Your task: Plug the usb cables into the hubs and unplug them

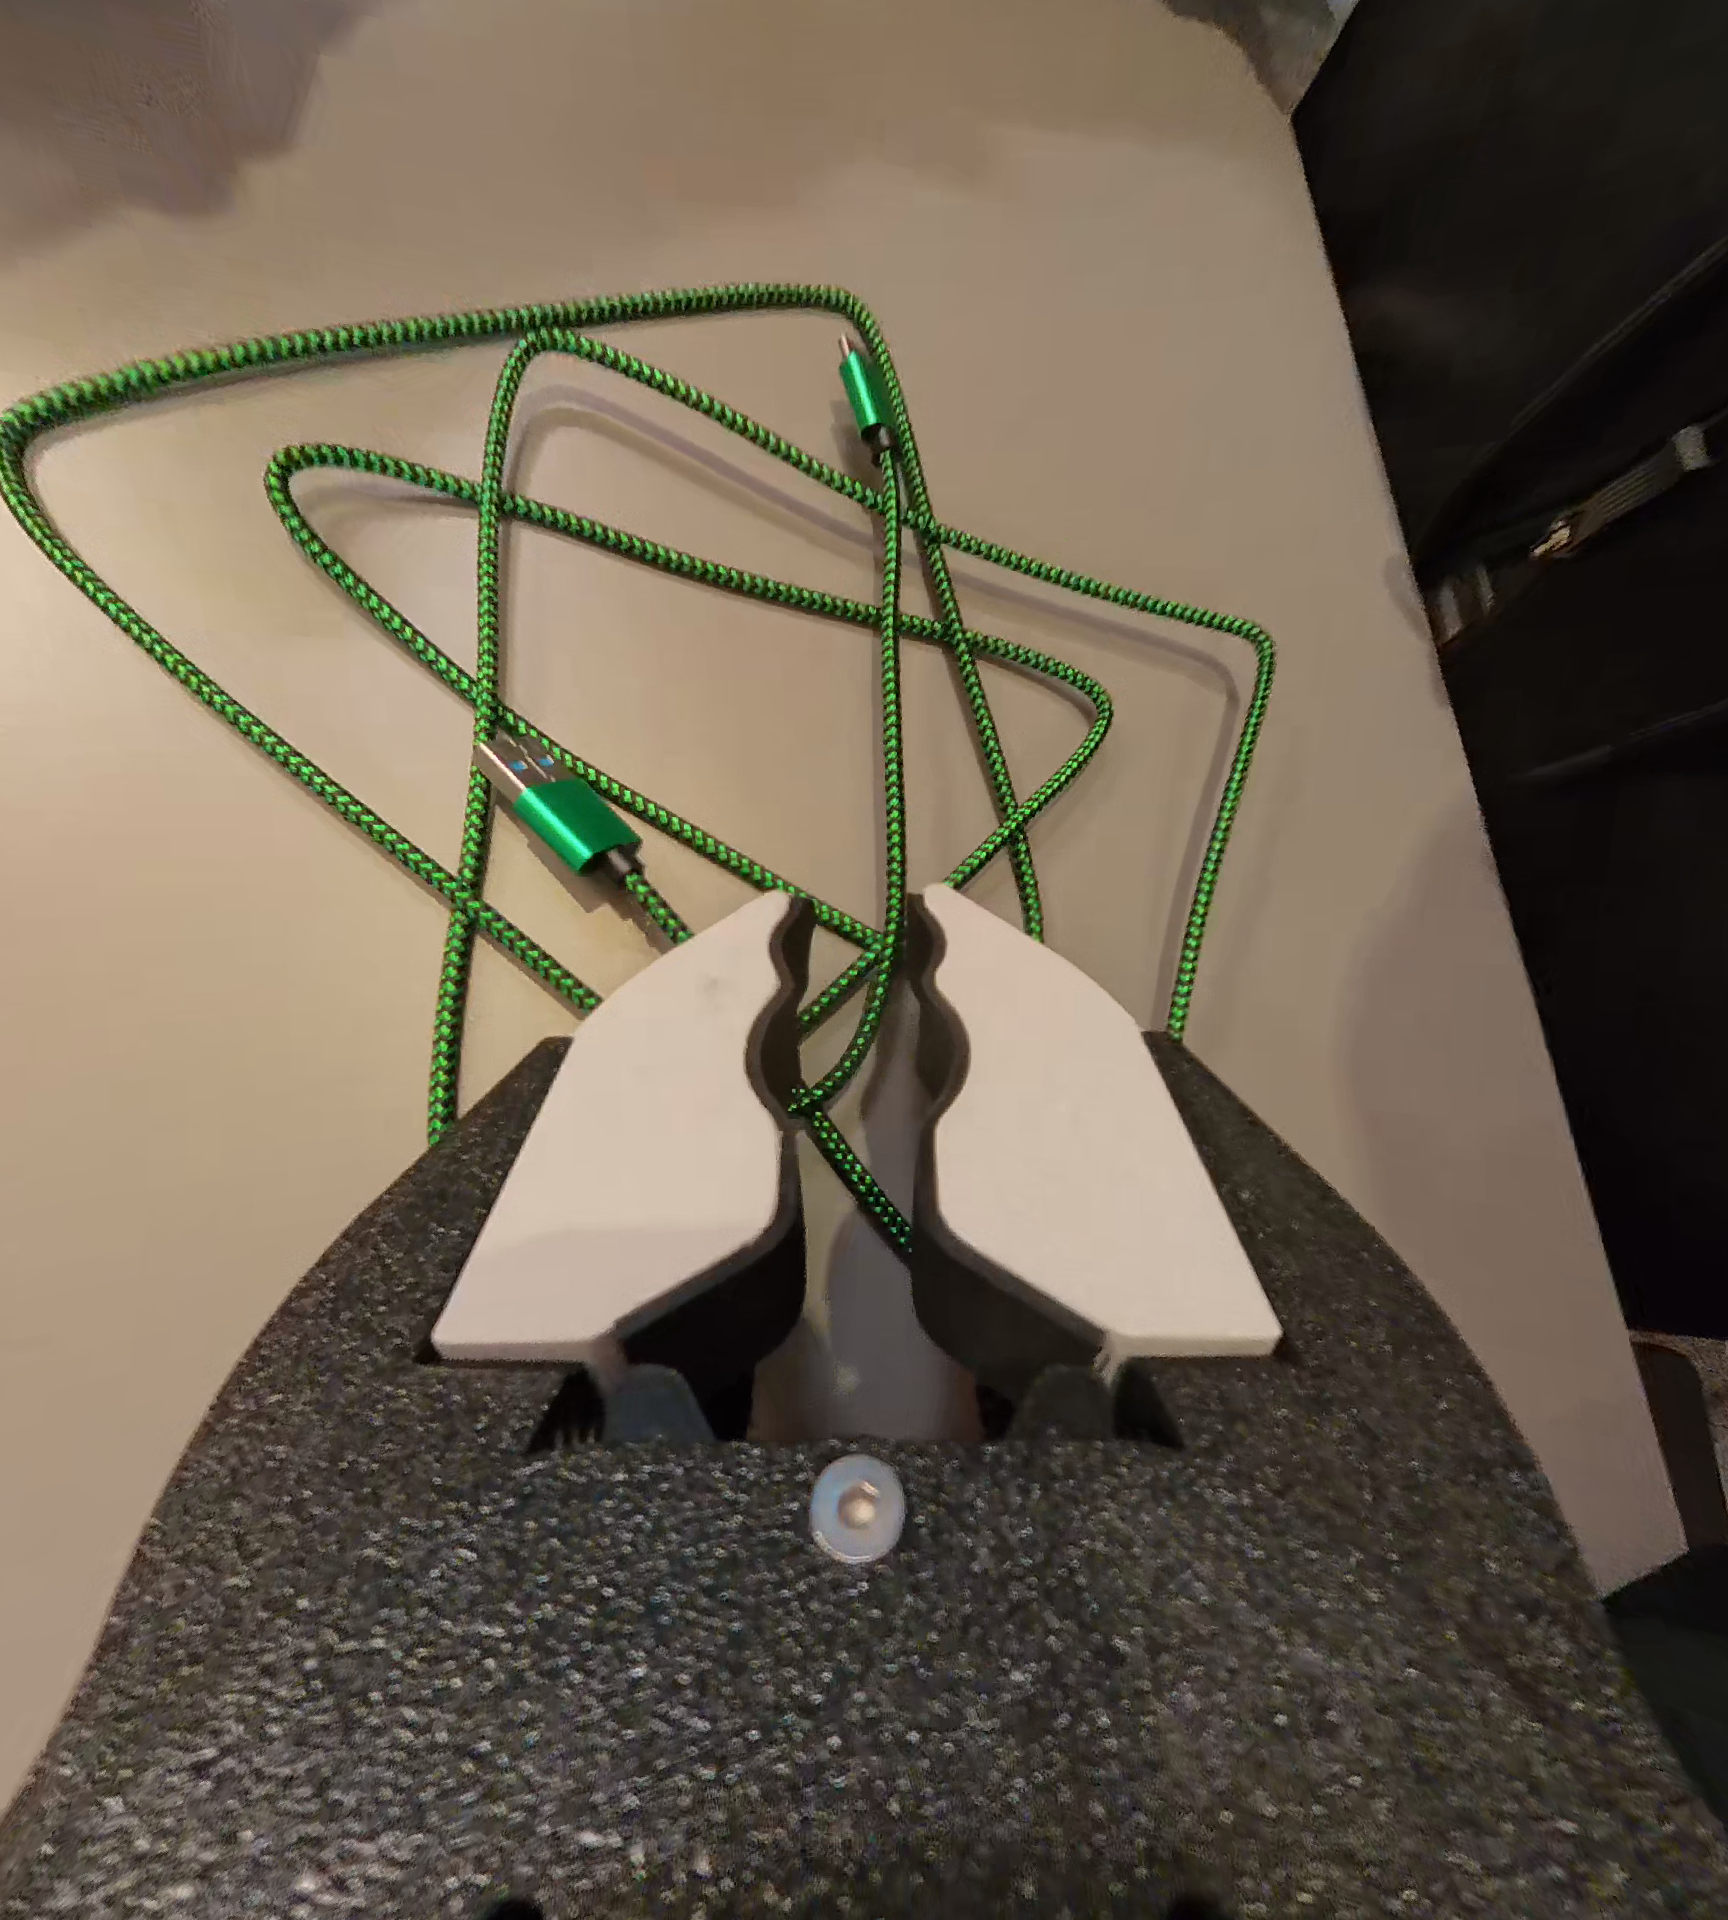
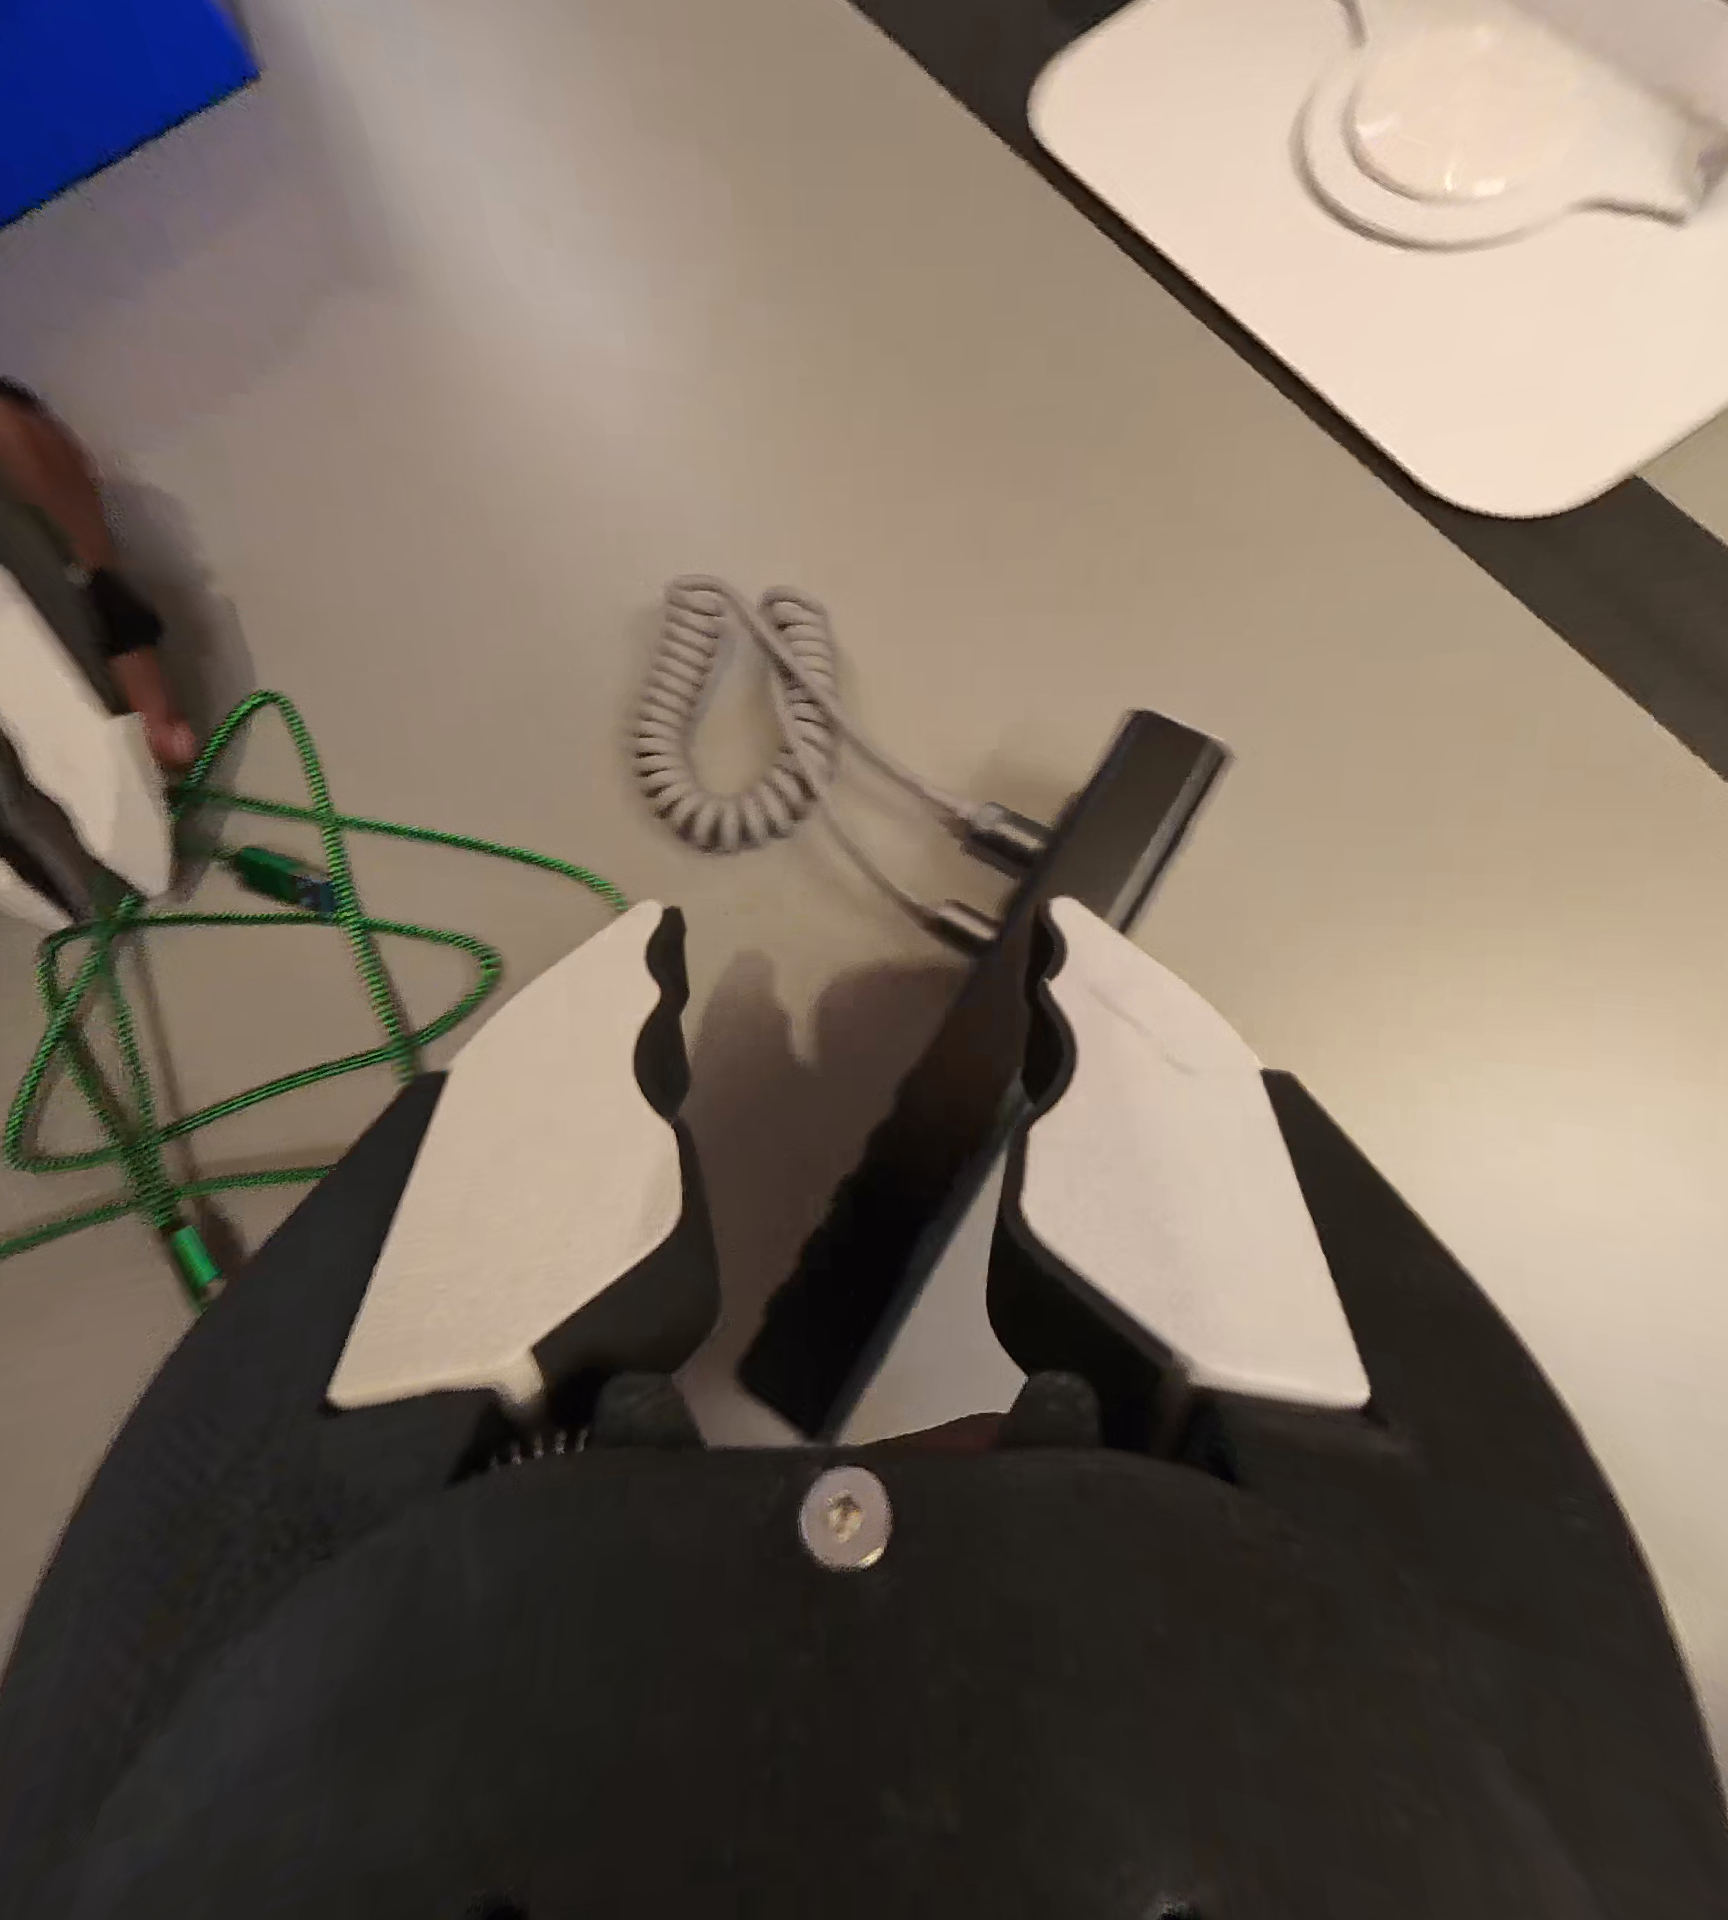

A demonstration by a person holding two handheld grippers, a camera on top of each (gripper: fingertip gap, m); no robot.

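A green braided USB cable lies in loose loops on the beige table. Its wide green plug lies left of my left gripper, and its small plug lies farther off. My left gripper is slightly open just above the loops, with strands showing in the gap. It also shows at the left of the right wrist view. My right gripper is open around a long black hub, which leans against the right finger. A grey coiled cable has one plug at the hub's side.
A white tray with a clear glass item stands at the far right, beyond a dark strip. A blue object is at the top left. The table edge runs along the right, with dark gear beyond. A person's hand holds the left gripper. From the right gripper's tips to the plug is close to 7 cm.
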